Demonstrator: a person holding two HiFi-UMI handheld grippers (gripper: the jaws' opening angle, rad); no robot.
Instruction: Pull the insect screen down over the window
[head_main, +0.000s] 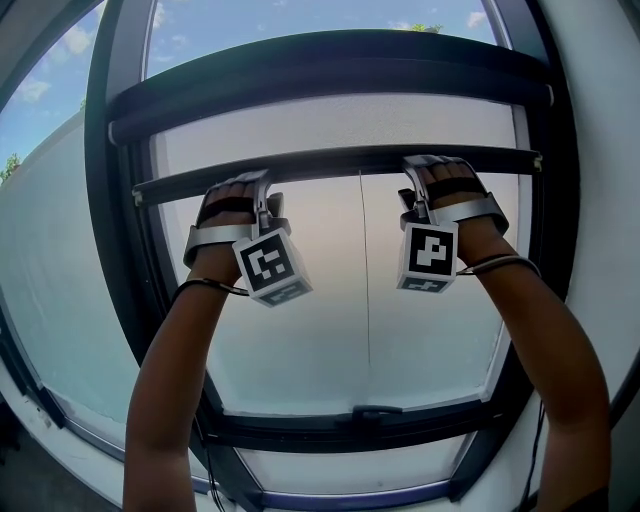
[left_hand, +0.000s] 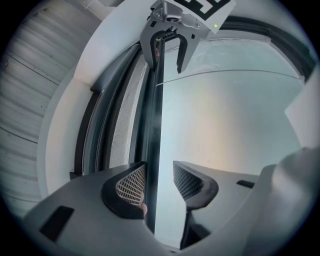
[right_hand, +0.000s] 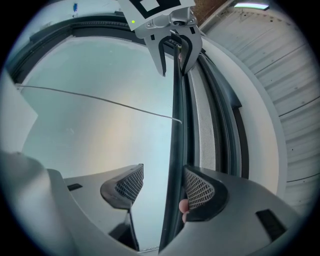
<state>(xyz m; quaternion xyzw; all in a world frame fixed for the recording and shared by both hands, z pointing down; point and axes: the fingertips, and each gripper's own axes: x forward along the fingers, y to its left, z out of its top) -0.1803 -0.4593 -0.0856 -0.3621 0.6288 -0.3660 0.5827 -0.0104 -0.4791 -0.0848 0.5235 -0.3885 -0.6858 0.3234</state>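
The fingers (left_hand: 131, 186) of the left gripper (left_hand: 159, 168) stand apart with the screen's pull bar (left_hand: 152, 125) between them. The finger on the mesh side lies against the bar, and glass shows in the gap before the other finger. The right gripper (right_hand: 164, 169) mirrors this: one of its fingers (right_hand: 201, 190) rests on the bar's mesh side and the other stands clear. Neither is clenched. Each hooks the bar from above, one to either side of the middle.

In the head view the pull bar (head_main: 340, 160) sits high on the window (head_main: 125, 250), just below the dark roller housing (head_main: 330, 60). Only a short band of insect screen (head_main: 340, 120) is drawn out between them. Most of the pane below is uncovered, so by my reading the pull is at an early stage.

To do it well, I would bring both grippers down together and keep the bar level, so neither end binds in the side frame. The upper fingers should stay seated on the bar's top edge, pressing straight down along the glass, not out into the room. A thin cord (head_main: 366, 260) hangs from the bar's centre between the hands and is best left untouched. The bar should end at the lower crosspiece (head_main: 370, 415).
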